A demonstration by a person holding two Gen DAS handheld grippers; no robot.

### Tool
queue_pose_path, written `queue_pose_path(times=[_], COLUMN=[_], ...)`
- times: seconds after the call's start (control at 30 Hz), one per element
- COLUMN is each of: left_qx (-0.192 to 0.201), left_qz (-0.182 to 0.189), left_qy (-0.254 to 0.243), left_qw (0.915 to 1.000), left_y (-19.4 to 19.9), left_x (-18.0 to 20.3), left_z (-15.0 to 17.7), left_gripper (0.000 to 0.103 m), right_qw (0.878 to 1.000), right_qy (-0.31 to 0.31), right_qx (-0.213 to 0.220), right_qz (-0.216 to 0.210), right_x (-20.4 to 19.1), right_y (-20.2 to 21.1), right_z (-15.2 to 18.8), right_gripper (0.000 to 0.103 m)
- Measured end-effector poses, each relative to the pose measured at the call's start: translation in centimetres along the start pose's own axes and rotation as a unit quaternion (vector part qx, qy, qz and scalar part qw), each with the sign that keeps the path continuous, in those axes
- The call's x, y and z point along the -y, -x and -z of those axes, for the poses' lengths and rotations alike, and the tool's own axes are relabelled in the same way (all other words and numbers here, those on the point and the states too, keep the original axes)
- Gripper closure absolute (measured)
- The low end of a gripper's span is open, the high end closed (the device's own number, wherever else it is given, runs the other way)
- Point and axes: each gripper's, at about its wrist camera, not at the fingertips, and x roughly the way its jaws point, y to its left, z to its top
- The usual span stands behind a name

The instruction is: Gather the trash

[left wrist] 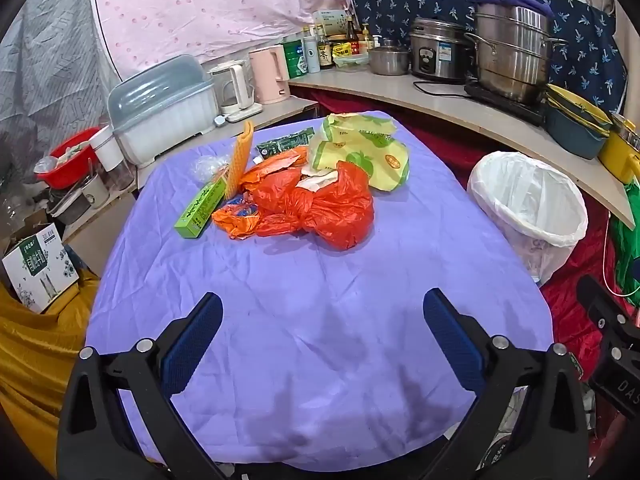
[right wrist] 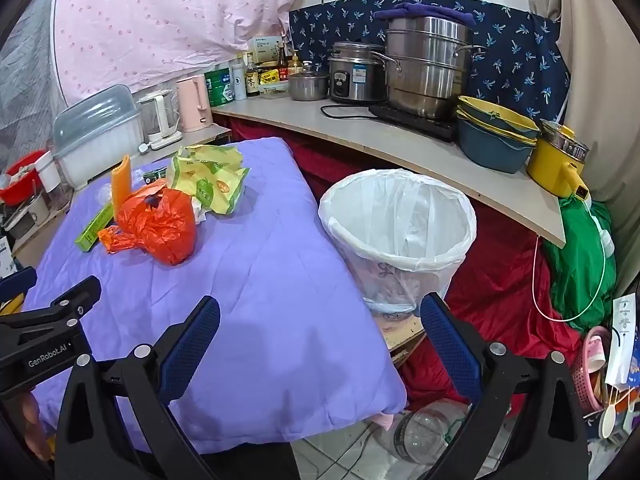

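1. The left gripper stood wide open and held nothing. It hovered above the bare near part of the table, which was covered in a purple cloth.

2. The right gripper was likewise spread wide and empty, poised over the near right corner of the table.

3. The trash lay in one loose heap on the far half of the table, at about 12 o'clock from the left gripper and well apart from it. From the right gripper the heap sat at about 10 o'clock.

4. The heap comprised a crumpled orange plastic bag at the front, yellow-green wrappers behind it at 1 o'clock, a green carton at its 9 o'clock edge, an orange ridged piece standing upright, and a dark green sachet at the rear. The pieces touched or overlapped one another.

5. The trash bin, lined with a white bag, stood off the table's right edge, at about 1 o'clock from the right gripper and near it. The bin's mouth was open and unobstructed.

6. Judgement: the bin's position beside the table favoured short carries to the right, with the right gripper nearest the drop point. Both open grippers suggested that collection had not begun; no item had yet been taken hold of.

7. Judgement: the orange plastic bag, foremost and bulky, appeared the easiest first pick.
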Motion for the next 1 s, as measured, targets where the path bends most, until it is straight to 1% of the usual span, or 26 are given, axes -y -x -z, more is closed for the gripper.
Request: queue_pose_path(times=[0.17,0.23,0.73,1.0], left_qx=[0.003,0.003,0.004,0.003], left_qz=[0.000,0.000,-0.008,-0.008], left_qy=[-0.002,0.000,0.009,0.008], left_qw=[1.0000,1.0000,0.9999,0.9999], left_y=[-0.01,0.12,0.44,0.46], left_x=[0.04,-0.52,-0.04,-0.04], left_z=[-0.07,-0.12,-0.10,-0.12], left_gripper=[0.007,0.007,0.007,0.007], right_qw=[1.000,1.000,1.000,1.000], right_qy=[0.003,0.002,0.005,0.006], right_qx=[0.003,0.005,0.004,0.008], right_qz=[0.001,-0.001,-0.011,-0.008], right_x=[0.27,0.08,0.37,0.29], right_y=[-0.03,0.39,-0.06,-0.09], right_z=[-0.07,-0.15,-0.60,-0.47], right_gripper=[0.007,0.007,0.007,0.007])
